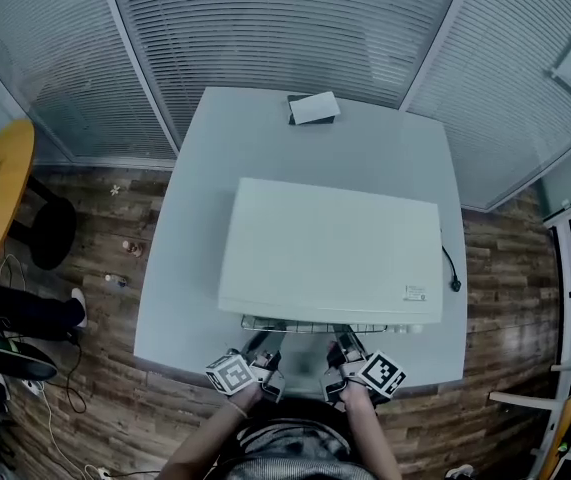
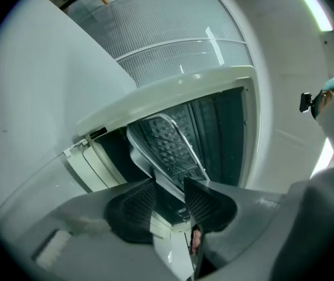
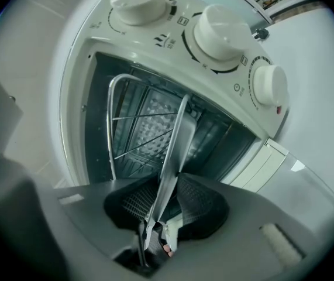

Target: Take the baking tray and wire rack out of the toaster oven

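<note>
Right gripper point(image 3: 165, 206) is closed on the rim of the baking tray point(image 3: 175, 145), just ahead of it in the toaster oven point(image 1: 330, 248) mouth; left gripper point(image 2: 169, 201) stands open around the tray's edge; I think a one-sided pull may twist the tray and jam the wire rack point(image 3: 111, 127).

Toaster oven point(image 1: 330, 253): white, knobs point(image 3: 222, 31) white. Table point(image 1: 190, 268): pale grey. Floor point(image 1: 95, 408), lower left of frame: brown wood planks. Baking tray point(image 3: 177, 139): silver, dimpled. Marker cubes point(image 1: 231, 373): black-and-white squares. Pads point(image 3: 199, 201): black, ribbed.
</note>
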